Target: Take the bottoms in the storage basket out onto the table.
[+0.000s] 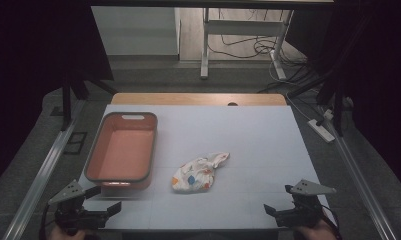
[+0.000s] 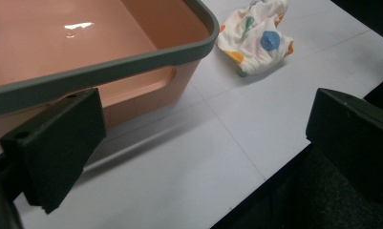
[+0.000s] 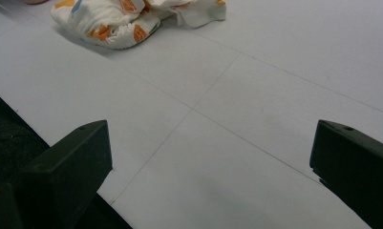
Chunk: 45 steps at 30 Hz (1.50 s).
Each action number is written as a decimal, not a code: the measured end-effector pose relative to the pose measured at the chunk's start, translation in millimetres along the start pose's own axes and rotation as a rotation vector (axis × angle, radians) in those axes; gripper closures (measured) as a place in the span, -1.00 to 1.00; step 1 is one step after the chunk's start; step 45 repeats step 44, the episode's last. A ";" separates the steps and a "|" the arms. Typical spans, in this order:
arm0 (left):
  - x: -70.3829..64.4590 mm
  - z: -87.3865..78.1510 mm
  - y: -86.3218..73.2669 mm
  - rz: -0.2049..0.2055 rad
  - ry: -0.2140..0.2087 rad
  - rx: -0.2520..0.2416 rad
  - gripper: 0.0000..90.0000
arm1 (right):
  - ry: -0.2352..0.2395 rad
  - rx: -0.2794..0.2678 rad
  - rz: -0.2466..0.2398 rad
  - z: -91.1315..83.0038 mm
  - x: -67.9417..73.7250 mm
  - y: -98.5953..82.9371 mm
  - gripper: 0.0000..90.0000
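Both pairs of tongs sat at the near edge of the white table (image 1: 268, 135), held low by hands that were cut off at the bottom of the high view. At the near left corner, the left gripper (image 1: 102, 199) had its jaws spread wide with nothing between them, and the right gripper (image 1: 280, 200) at the near right corner was just as wide apart and equally empty. From there outward, the crumpled cloth (image 1: 199, 171), white with orange, blue and green spots, lay loose on the table between the two and farther in, well apart from each and touching neither. In the left gripper view it showed beyond the near corner of the pink bin (image 1: 122, 148), whose grey rim stood just past the left jaw; the bin itself looked empty, though that view cropped its far part. In the right gripper view the cloth (image 3: 127, 16) was clipped by the top edge, so its full shape could not be made out there. The cloth's folds hid what kind of garment or rag it was. Bare white surface lay open between each gripper and the cloth, while the table's near edge dropped into darkness right beside both sets of jaws.
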<state>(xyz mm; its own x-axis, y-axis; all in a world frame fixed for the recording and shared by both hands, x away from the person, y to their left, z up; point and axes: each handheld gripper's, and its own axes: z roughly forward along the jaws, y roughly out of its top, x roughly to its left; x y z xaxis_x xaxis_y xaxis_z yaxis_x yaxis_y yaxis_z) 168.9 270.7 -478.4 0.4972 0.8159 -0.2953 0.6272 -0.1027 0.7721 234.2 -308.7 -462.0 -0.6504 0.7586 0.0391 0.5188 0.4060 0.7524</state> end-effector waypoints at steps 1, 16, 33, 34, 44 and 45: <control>0.0 -0.2 -0.5 -0.001 0.002 0.001 -1.00 | 0.000 0.000 0.000 0.0 0.0 0.0 -0.98; 3.1 -7.8 -10.7 -0.010 0.035 0.021 -1.00 | 0.000 0.002 0.000 0.3 -0.3 0.1 -0.98; 0.8 -13.4 -16.0 0.003 0.076 0.080 -1.00 | -0.003 0.004 -0.001 0.4 0.3 0.2 -0.98; 0.9 -13.7 -16.5 0.001 0.075 0.087 -1.00 | -0.004 0.005 -0.002 0.4 0.4 0.2 -0.98; 0.9 -12.4 -16.2 0.008 0.062 0.110 -1.00 | -0.008 0.013 -0.010 1.3 1.4 0.4 -0.98; 0.9 -12.4 -16.2 0.008 0.062 0.110 -1.00 | -0.008 0.013 -0.010 1.3 1.4 0.4 -0.98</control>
